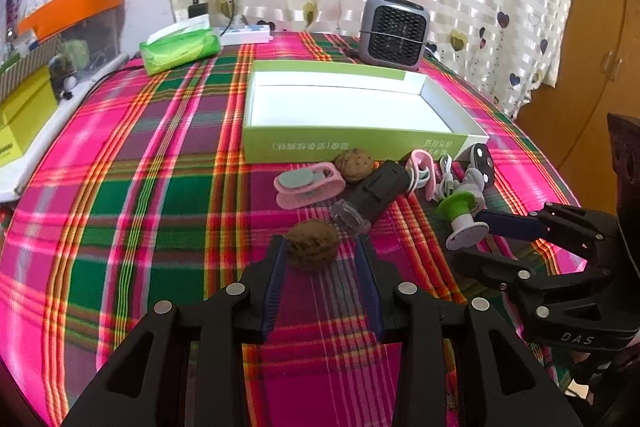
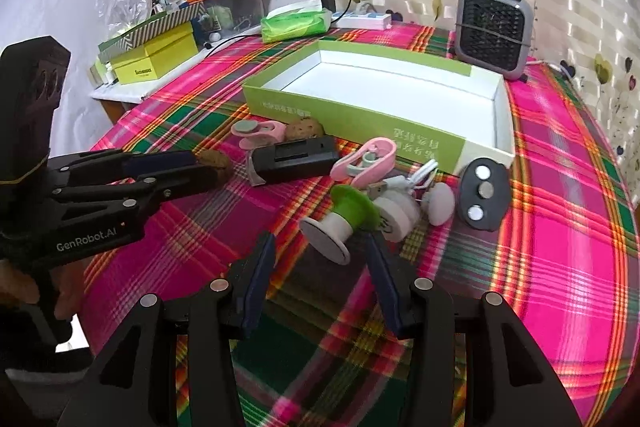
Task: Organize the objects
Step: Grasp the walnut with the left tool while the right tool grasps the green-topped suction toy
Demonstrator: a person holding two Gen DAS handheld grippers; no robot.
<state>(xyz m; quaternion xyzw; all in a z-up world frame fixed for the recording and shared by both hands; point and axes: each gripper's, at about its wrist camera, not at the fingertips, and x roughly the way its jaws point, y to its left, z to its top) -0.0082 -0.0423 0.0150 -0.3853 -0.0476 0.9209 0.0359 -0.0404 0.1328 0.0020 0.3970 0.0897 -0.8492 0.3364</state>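
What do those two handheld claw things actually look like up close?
Both the left gripper and right gripper are matte black plastic with cut-out linkages, round silver rivets and dark blue ribbed pads on the fingers. White lettering on the left one reads GenRobot.AI.

The open-topped green box (image 1: 352,147) lies reachable from above, with clutter (image 1: 384,187) crowding its near wall.

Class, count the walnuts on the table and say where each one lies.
2. One walnut sits between the open left tool's fingers; the other walnut lies against the green box, beside a pink clip. More may be hidden.
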